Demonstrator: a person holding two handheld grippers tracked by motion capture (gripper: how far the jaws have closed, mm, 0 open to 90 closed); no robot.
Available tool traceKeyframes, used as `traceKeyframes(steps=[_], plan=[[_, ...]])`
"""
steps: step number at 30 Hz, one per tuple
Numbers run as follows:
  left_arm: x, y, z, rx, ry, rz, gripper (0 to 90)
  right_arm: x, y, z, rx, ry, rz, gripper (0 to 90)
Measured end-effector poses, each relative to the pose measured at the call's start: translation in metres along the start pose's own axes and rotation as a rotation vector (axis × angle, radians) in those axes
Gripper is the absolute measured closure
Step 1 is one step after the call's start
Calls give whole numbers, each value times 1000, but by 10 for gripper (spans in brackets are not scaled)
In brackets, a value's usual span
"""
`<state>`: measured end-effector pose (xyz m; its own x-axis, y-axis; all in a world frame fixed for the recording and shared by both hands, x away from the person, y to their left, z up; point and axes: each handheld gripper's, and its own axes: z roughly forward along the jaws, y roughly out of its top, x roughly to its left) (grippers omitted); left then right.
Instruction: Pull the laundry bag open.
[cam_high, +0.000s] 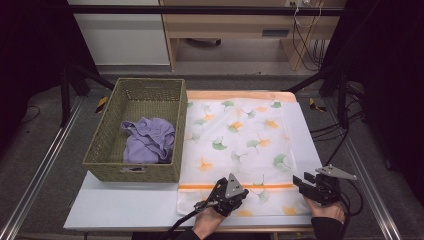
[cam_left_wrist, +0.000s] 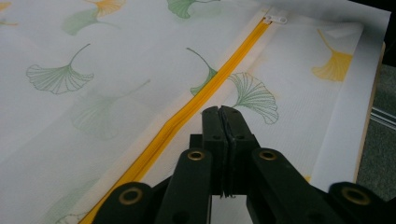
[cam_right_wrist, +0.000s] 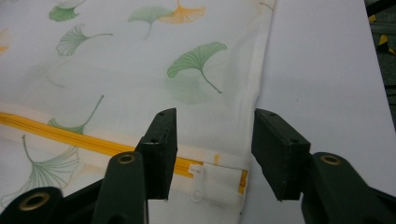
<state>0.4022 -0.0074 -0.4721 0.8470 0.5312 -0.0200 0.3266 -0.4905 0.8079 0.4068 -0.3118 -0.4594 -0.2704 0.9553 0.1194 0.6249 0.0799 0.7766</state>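
Wicker basket with purple garment far left. Left gripper clamped shut above mesh bag, beside yellow zipper running crosswise. Right gripper spread wide, nearer zipper pull lying just ahead below.

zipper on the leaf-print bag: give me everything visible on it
The zipper is a yellow-orange strip across the near end of the white mesh-looking bag, which lies flat on the table. It looks closed along its visible length. Its white pull tab lies flat at the bag's right end, beside a white fabric patch. The right tongs stand open above the tab, apparently not touching.
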Motion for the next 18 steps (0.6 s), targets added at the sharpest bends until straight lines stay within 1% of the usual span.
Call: traceKeyframes(steps=[1,5,8,9,11,12,15,16,18], plan=[[-2,-1,3,10,-1,3,885,-2,-1,1,17,-12,0,548],[-5,-2,7,26,13,16,885,-6,-5,4,56,-24,13,592],[-6,-4,9,32,9,17,885,-7,-7,6,79,-38,23,626],[-6,-4,10,34,10,18,885,-8,-7,6,85,-41,16,639],[-6,-5,11,38,10,15,885,-8,-8,6,89,-42,20,651],[-6,-5,12,40,9,14,885,-9,-8,7,102,-42,34,673],[-5,-7,14,46,11,12,885,-10,-10,8,113,-34,38,699],[-5,-8,15,50,9,4,885,-10,-10,8,115,-32,40,706],[-5,-8,14,49,10,7,885,-9,-10,8,123,-28,45,715]])
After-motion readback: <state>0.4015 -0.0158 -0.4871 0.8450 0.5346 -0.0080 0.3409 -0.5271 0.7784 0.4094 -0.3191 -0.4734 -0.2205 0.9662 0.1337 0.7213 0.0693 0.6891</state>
